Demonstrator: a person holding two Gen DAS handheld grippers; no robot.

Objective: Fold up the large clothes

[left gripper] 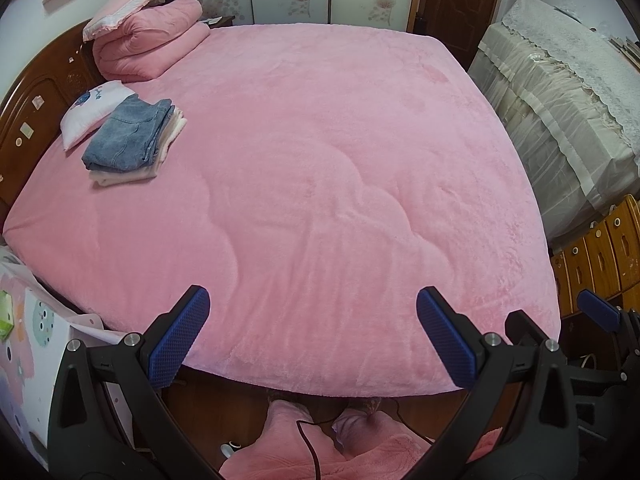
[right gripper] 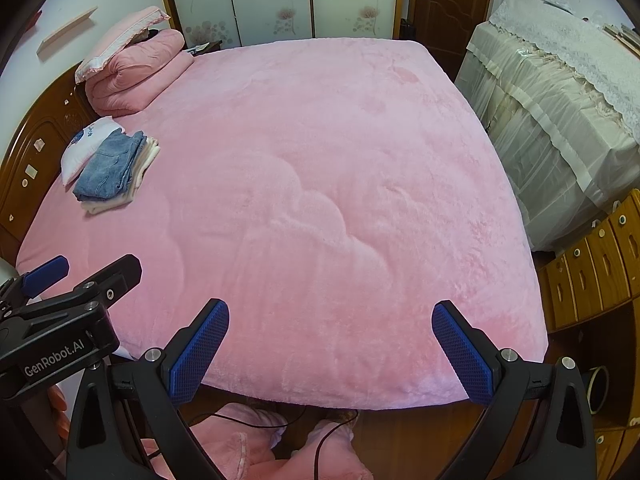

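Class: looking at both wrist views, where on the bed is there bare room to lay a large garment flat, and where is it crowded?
Free: the wide middle and right of the pink bedspread, from the near edge to the far edge. Crowded: the left side by the headboard, where the folded quilt, small pillow and stack of folded clothes sit.

One bed carries one folded quilt, two pillows, and one stack of folded clothes; two grippers.
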